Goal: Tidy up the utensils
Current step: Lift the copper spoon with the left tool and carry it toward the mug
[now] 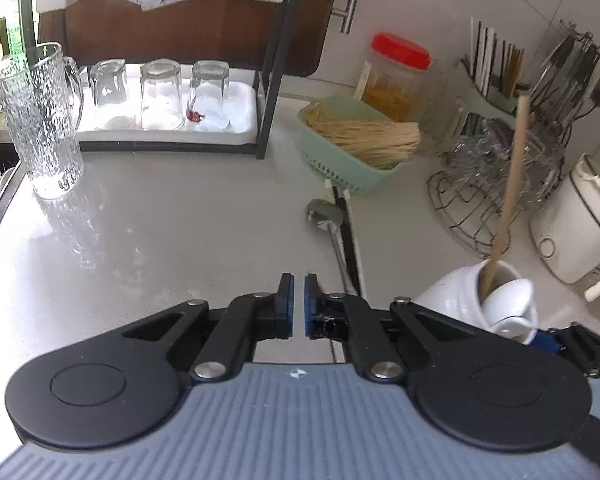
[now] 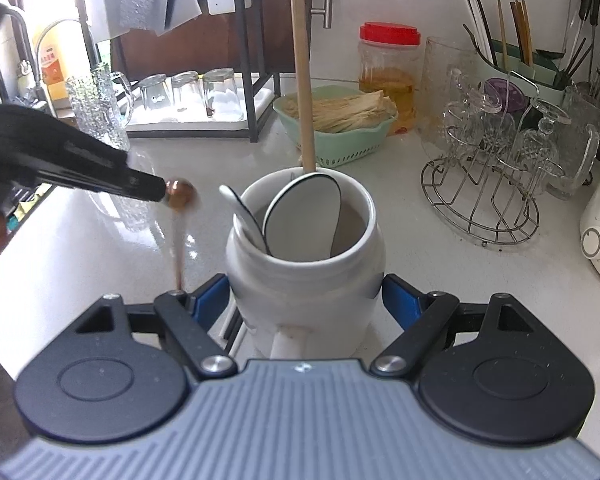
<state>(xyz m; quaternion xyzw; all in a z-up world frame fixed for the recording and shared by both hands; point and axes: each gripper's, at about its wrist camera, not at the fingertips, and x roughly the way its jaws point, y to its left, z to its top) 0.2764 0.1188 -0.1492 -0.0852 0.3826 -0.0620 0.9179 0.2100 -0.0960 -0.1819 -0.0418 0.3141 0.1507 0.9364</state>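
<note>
A white ceramic jar (image 2: 303, 276) stands on the counter between the fingers of my right gripper (image 2: 304, 300), which grips its body. It holds a wooden-handled utensil (image 2: 303, 80), a white spoon with a dark rim (image 2: 303, 220) and a small white spoon (image 2: 242, 212). The jar also shows at the right of the left wrist view (image 1: 459, 292). My left gripper (image 1: 299, 300) has its jaws nearly together above the counter, with nothing visible between them there. In the right wrist view its tip (image 2: 140, 184) seems to hold a blurred copper-coloured spoon (image 2: 178, 216). A metal spoon (image 1: 327, 220) and chopsticks (image 1: 349, 232) lie on the counter.
A green basket of dried strands (image 1: 355, 140), a red-lidded jar (image 1: 395, 76), a wire rack of glasses (image 2: 495, 168), a chopstick holder (image 2: 511, 56) and a white appliance (image 1: 575, 224) stand at the back right. A glass pitcher (image 1: 40, 120) and a tray of upturned glasses (image 1: 160, 96) stand at the left.
</note>
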